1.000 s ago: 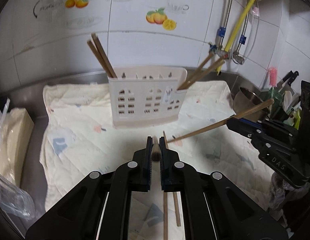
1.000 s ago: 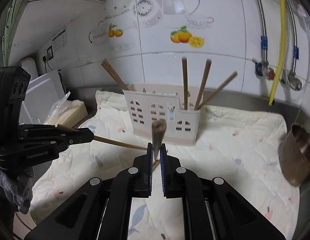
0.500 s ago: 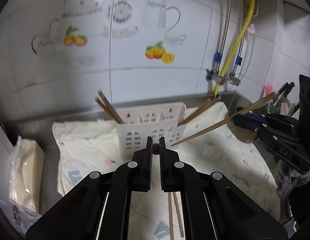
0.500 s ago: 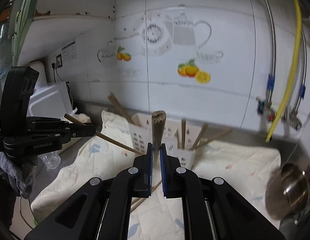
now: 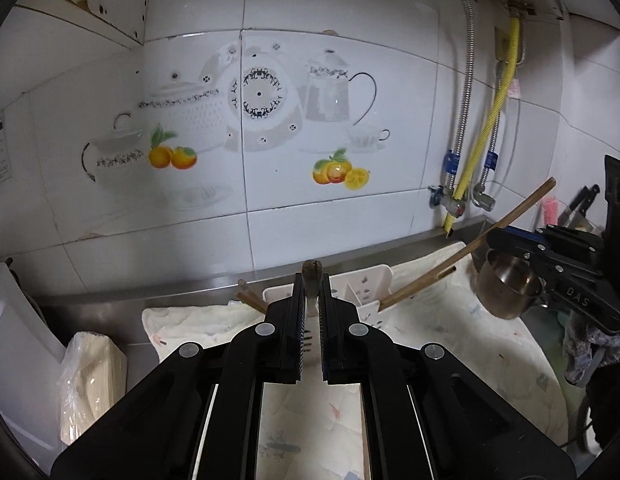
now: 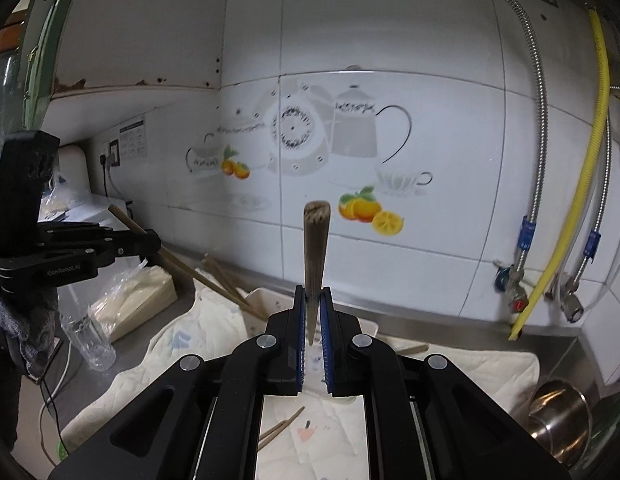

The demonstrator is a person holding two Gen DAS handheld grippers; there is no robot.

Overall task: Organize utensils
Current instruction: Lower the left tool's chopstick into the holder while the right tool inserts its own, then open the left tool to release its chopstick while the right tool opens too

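Chopsticks fill both my grippers: my left gripper (image 5: 311, 292) has its fingers clamped on one chopstick (image 5: 312, 270), my right gripper (image 6: 312, 306) on another chopstick (image 6: 316, 248). Both hover above the white utensil holder (image 5: 370, 284) on the cloth-covered tabletop (image 5: 450, 340).
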